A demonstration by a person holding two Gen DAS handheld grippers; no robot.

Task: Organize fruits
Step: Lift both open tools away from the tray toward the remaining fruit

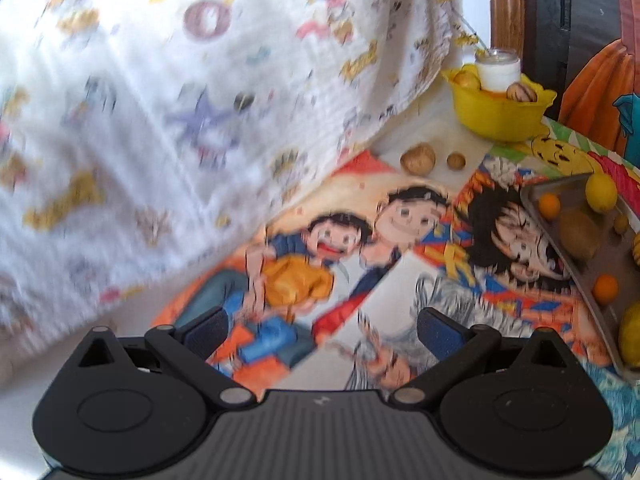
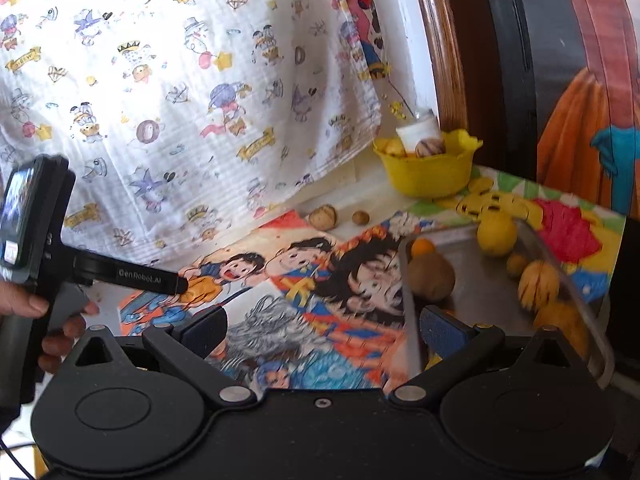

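A metal tray (image 2: 460, 240) at the right holds several fruits: a lemon (image 2: 496, 233), a brown kiwi (image 2: 431, 279), small oranges and a striped yellow fruit (image 2: 538, 285). The same tray (image 1: 568, 192) shows in the left wrist view with a lemon (image 1: 601, 192) and a kiwi (image 1: 579, 235). A yellow bowl (image 2: 430, 176) at the back holds fruits and a white jar (image 2: 416, 133). Two walnuts (image 2: 323, 217) lie on the cloth. My left gripper (image 1: 324, 330) hangs open over the cartoon cloth. My right gripper (image 2: 324, 330) is open too, its right finger above the tray's near corner.
A white patterned sheet (image 2: 180, 80) hangs along the left and back. A cartoon-printed cloth (image 2: 304, 292) covers the table. A hand (image 2: 52, 312) holds the left gripper's handle at the left edge. A wooden frame (image 2: 440, 48) and dark object stand behind the bowl.
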